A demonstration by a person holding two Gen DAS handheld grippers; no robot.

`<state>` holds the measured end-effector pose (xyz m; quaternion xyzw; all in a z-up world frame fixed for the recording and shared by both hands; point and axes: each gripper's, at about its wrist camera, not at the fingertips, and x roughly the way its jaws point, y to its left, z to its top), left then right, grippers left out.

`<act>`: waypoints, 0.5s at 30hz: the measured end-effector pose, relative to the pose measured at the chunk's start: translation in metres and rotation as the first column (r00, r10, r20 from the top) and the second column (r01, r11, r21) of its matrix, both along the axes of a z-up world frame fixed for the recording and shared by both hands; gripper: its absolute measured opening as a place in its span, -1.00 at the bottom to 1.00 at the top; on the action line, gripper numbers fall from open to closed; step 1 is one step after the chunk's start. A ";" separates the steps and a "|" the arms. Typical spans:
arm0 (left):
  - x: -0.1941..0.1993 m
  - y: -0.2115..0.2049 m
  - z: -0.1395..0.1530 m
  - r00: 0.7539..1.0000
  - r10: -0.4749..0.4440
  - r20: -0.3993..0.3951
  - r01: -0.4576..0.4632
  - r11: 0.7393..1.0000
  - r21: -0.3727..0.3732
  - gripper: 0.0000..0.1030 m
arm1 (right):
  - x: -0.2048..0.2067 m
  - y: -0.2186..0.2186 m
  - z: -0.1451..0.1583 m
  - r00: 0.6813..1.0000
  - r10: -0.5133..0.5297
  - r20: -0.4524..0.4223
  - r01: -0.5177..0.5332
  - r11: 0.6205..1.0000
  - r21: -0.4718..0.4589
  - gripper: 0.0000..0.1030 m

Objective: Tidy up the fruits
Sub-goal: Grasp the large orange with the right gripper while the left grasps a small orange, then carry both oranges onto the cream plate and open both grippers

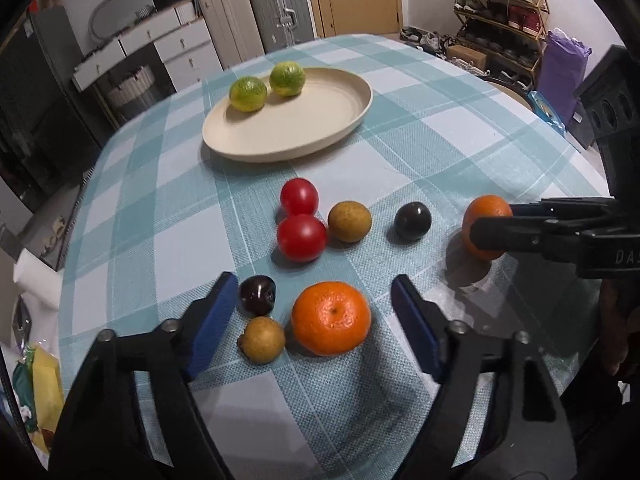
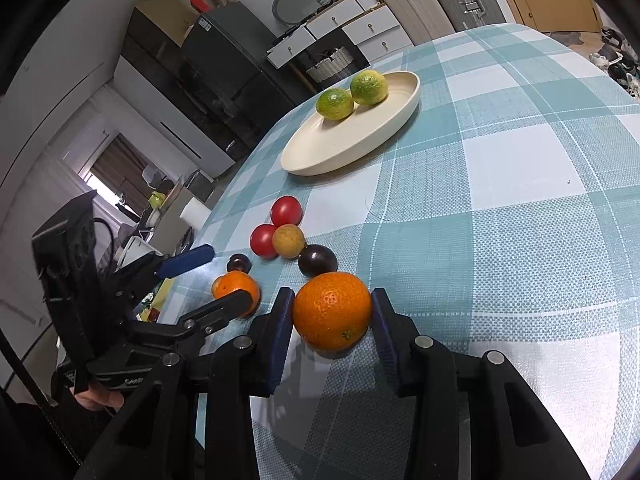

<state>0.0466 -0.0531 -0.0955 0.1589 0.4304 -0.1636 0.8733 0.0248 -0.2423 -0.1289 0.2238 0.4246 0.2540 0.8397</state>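
Fruit is lying scattered on the checked tablecloth point(image 1: 400, 148). Between the spread blue pads of the left gripper point(image 1: 312, 312) are sitting a pebbly near orange point(image 1: 330, 318), a brown longan point(image 1: 262, 339) and a dark plum point(image 1: 258, 295), none touched. Beyond them, two red tomatoes point(image 1: 301, 236) are touching. The right gripper point(image 2: 332, 316) is pinching a glossy second orange point(image 2: 332, 311). Farthest, two green citrus point(image 1: 248, 93) are resting on the cream plate point(image 1: 320, 120).
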 end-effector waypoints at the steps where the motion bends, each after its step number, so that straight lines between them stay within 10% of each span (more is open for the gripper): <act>1: 0.001 0.001 -0.002 1.000 -0.002 -0.013 0.001 1.000 -0.005 0.36 | 0.000 0.000 0.000 1.000 0.000 0.001 0.000 1.000 0.000 -0.23; 6: 0.005 0.008 -0.008 0.998 -0.009 -0.059 0.007 0.999 -0.048 0.32 | 0.001 0.000 0.002 1.000 0.004 0.005 -0.004 1.000 0.005 -0.23; 11: 0.004 0.008 -0.006 0.996 -0.047 -0.070 0.040 0.994 -0.098 -0.32 | 0.001 0.000 0.002 1.000 0.004 0.003 -0.004 1.000 0.011 -0.23; 15: 0.002 0.008 -0.006 0.997 -0.039 -0.060 0.033 0.994 -0.103 -0.34 | 0.001 0.000 0.003 1.000 0.003 0.009 -0.003 1.000 0.010 -0.23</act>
